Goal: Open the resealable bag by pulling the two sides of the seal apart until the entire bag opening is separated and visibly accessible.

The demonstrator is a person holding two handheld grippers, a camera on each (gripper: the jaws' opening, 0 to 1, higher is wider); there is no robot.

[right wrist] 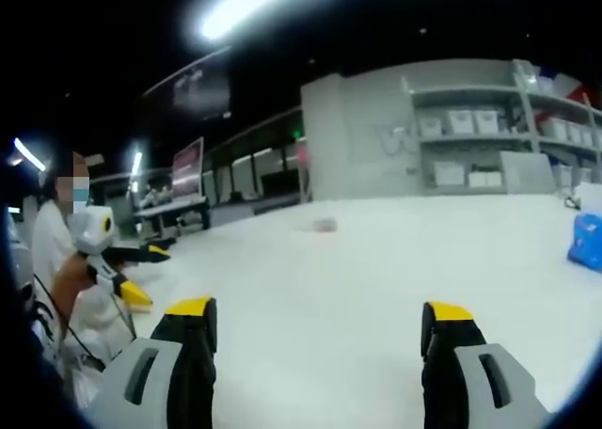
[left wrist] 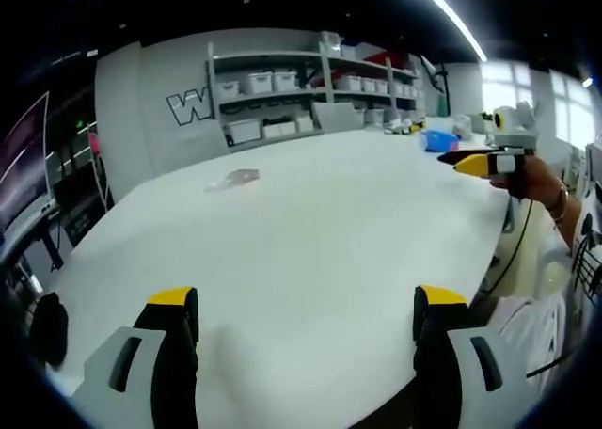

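Note:
A small clear resealable bag (left wrist: 233,178) lies flat on the white table (left wrist: 320,241), far out from both grippers. My left gripper (left wrist: 306,307) is open over the table's near edge, nothing between its black, yellow-tipped jaws. In the right gripper view the bag (right wrist: 324,225) is a small pale patch at mid-table, and my right gripper (right wrist: 320,314) also stands open and empty. A hand holds the right gripper (left wrist: 484,161) up at the table's right side. The left gripper (right wrist: 132,274) appears at the left of the right gripper view, its jaws spread.
A blue object (left wrist: 437,139) sits at the far right of the table, also seen as the blue object (right wrist: 588,241). Shelves with white bins (left wrist: 301,90) line the wall behind. A person (right wrist: 56,250) stands at the table's edge. Desks and a screen (right wrist: 188,170) are further back.

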